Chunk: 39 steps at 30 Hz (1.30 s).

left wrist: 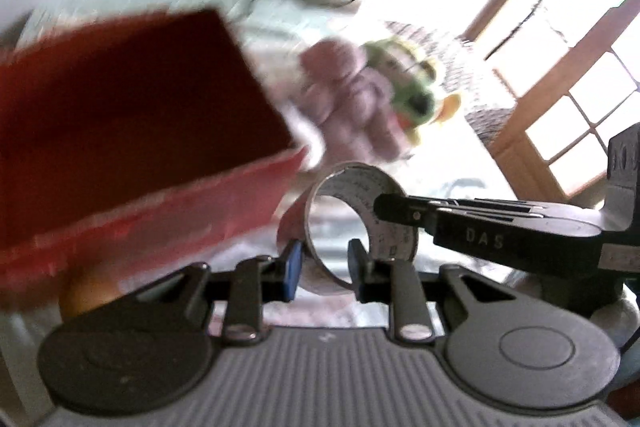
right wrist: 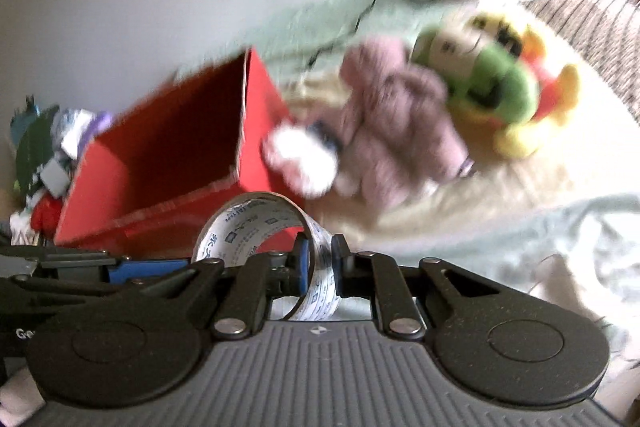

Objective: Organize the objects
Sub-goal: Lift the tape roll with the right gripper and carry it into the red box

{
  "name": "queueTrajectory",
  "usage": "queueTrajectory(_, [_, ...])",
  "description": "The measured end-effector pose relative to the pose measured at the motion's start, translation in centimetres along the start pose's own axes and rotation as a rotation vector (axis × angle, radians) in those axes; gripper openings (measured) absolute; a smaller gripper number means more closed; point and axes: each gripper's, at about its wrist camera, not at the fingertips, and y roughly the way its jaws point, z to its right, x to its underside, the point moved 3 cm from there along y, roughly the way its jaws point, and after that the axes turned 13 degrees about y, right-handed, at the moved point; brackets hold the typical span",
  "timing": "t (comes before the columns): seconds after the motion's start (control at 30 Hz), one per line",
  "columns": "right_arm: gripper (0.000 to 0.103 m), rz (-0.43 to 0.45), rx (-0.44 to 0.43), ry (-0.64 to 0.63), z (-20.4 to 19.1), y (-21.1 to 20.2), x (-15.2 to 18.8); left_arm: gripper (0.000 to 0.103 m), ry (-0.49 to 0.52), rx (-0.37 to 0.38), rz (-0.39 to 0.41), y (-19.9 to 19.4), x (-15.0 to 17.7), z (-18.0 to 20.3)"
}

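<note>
Both grippers are gripping the same roll of tape (right wrist: 256, 227), each pinching a different part of its ring. The right gripper (right wrist: 320, 263) is closed tight on the band at the near side of the roll, its blue pad and black pad pressing the printed wall between them. The left gripper (left wrist: 326, 263) is closed on the lower wall of the ring, and in its view the right gripper's arm is reaching in from the right and touching the roll's rim.

The roll is being held in the air, just in front of the near edge of an open red box (right wrist: 168, 155) sitting on a bed (right wrist: 500, 227). A pink plush toy (right wrist: 396, 127) and a green plush toy (right wrist: 492, 75) are lying on the bed beside the box's right side; a heap of small things is piled at its left.

The step in hand looks like carrying the tape to the box. Next, the roll probably needs moving over the box's opening, then both grips easing off together so it drops inside rather than catching on the rim.
</note>
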Motion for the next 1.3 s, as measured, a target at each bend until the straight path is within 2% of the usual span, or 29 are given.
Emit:
queueTrajectory(0.13, [0.013,0.101,-0.016,-0.002,-1.8,-2.5,-1.7,0.024,0.070,0.008,0.082,-2.8,-2.4,0.4])
queueTrajectory(0.27, [0.013,0.151,-0.066,-0.021,-4.2,-3.1,-3.7,0.024,0.102,-0.028,0.160,-5.6,-4.4,-0.9])
queueTrajectory(0.4, [0.013,0.152,-0.113,-0.069,-7.1,-1.8,-5.3,0.024,0.093,-0.086,0.205,-7.7,-5.3,-3.4])
queueTrajectory(0.5, [0.013,0.121,-0.139,-0.113,-9.4,0.3,-6.6,0.024,0.060,-0.132,0.221,-8.6,-5.5,-5.9])
queueTrajectory(0.63, [0.013,0.045,-0.120,-0.182,-12.4,4.9,-7.3,0.024,-0.020,-0.175,0.182,-7.3,-5.0,-10.0])
queueTrajectory(0.77, [0.011,-0.042,-0.061,-0.260,-14.3,9.5,-6.8,0.024,-0.087,-0.210,0.136,-4.6,-4.7,-12.9])
queueTrajectory(0.87, [0.010,-0.099,-0.013,-0.310,-15.0,12.5,-6.3,0.024,-0.132,-0.208,0.094,-2.7,-4.2,-14.8])
queueTrajectory(1.07, [0.012,-0.154,0.086,-0.410,-15.4,16.4,-5.5,0.024,-0.162,-0.221,0.012,0.3,-3.2,-16.7])
queueTrajectory(1.3, [0.009,-0.168,0.136,-0.487,-15.6,18.0,-4.7,0.024,-0.165,-0.258,0.000,0.7,-2.5,-18.0])
